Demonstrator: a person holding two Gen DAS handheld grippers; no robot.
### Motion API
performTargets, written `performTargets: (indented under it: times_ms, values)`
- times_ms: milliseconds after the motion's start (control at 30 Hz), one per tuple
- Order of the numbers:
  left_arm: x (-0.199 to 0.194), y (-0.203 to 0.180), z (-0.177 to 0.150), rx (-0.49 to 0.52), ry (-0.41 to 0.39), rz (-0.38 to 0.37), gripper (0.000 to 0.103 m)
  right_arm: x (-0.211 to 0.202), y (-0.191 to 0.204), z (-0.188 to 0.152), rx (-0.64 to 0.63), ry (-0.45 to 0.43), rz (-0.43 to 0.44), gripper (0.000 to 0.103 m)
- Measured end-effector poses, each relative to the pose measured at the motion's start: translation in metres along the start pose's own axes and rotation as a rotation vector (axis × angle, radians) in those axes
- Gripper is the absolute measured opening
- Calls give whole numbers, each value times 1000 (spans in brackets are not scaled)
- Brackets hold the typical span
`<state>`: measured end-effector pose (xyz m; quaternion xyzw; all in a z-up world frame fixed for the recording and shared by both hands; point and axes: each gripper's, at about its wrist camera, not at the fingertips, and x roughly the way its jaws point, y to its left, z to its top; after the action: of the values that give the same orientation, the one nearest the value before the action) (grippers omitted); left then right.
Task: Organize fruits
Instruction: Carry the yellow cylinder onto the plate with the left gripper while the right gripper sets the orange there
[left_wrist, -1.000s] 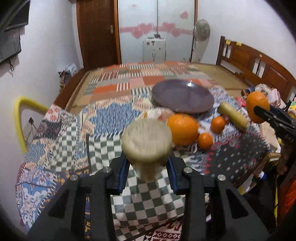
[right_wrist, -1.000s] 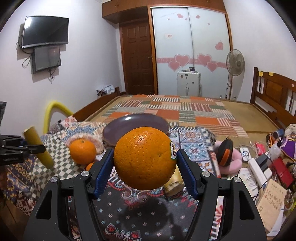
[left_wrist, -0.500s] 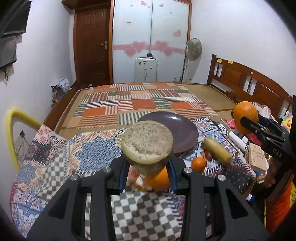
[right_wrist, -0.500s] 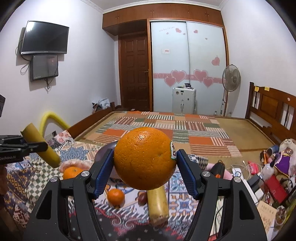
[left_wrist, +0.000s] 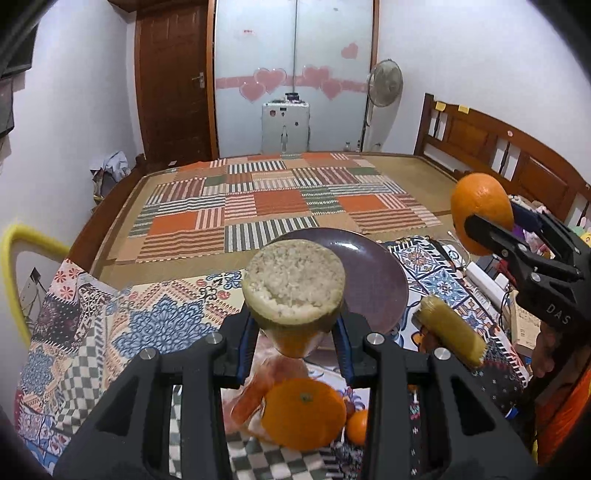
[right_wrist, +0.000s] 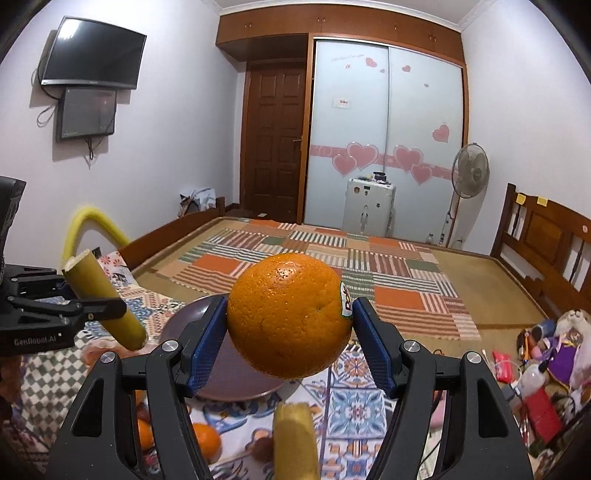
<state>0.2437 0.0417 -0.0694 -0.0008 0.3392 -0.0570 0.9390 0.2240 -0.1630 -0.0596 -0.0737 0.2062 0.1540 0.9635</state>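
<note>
My left gripper (left_wrist: 293, 332) is shut on a yellow-green cane piece (left_wrist: 293, 284), its pale cut end facing the camera; it also shows from the side in the right wrist view (right_wrist: 103, 301). My right gripper (right_wrist: 290, 343) is shut on a large orange (right_wrist: 290, 314) with a sticker, also seen in the left wrist view (left_wrist: 480, 212). Both are held above the near edge of a dark purple plate (left_wrist: 373, 269), which also shows in the right wrist view (right_wrist: 184, 317). A second cane piece (left_wrist: 448, 332) lies right of the plate. An orange (left_wrist: 303, 413) and a small one (left_wrist: 356, 424) lie on the cloth below.
The fruits lie on patterned cloths (left_wrist: 110, 317) over a bed with a striped patchwork mat (left_wrist: 280, 199). A wooden headboard (left_wrist: 498, 144) and clutter (right_wrist: 546, 354) are at the right. A yellow hoop (left_wrist: 18, 243) stands at the left. A fan (right_wrist: 471, 173) stands by the wardrobe.
Both grippers have risen and tilted up, still holding the cane piece and the orange. The plate and loose fruits now sit lower and closer in both views.
</note>
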Motion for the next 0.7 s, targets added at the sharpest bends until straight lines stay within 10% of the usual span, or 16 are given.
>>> performTargets:
  times_ms: [700]
  values:
    - [76, -13, 22, 53, 181, -49, 37, 73, 0, 0, -115, 188, 11, 65]
